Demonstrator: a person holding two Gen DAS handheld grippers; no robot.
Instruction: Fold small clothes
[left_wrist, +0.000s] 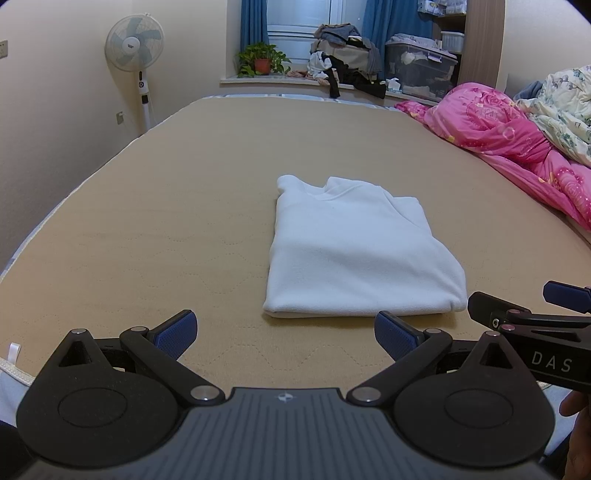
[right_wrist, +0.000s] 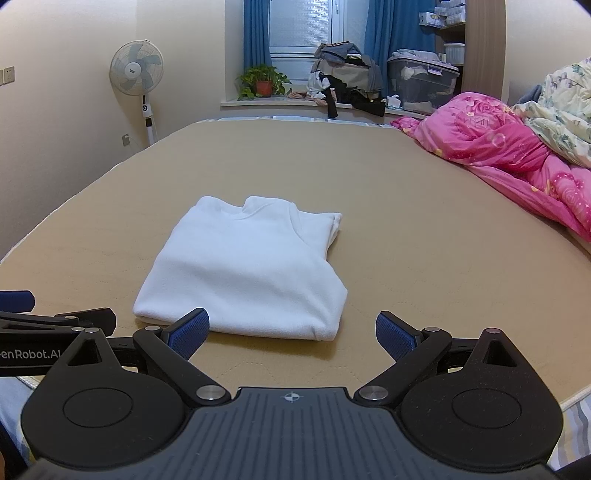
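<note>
A small white fleece garment (left_wrist: 358, 251) lies folded into a neat rectangle on the tan mattress (left_wrist: 166, 229), collar at the far end. It also shows in the right wrist view (right_wrist: 247, 269). My left gripper (left_wrist: 284, 332) is open and empty, just short of the garment's near left corner. My right gripper (right_wrist: 291, 334) is open and empty, at the garment's near right corner. The right gripper also shows at the right edge of the left wrist view (left_wrist: 517, 306). The left gripper shows at the left edge of the right wrist view (right_wrist: 44, 310).
A pink quilt (left_wrist: 517, 144) and a floral quilt (left_wrist: 565, 107) are heaped along the bed's right side. A standing fan (left_wrist: 135, 44) is by the left wall. A plant (left_wrist: 262, 59), a clothes pile (left_wrist: 347, 55) and a storage box (left_wrist: 421, 70) sit on the window sill.
</note>
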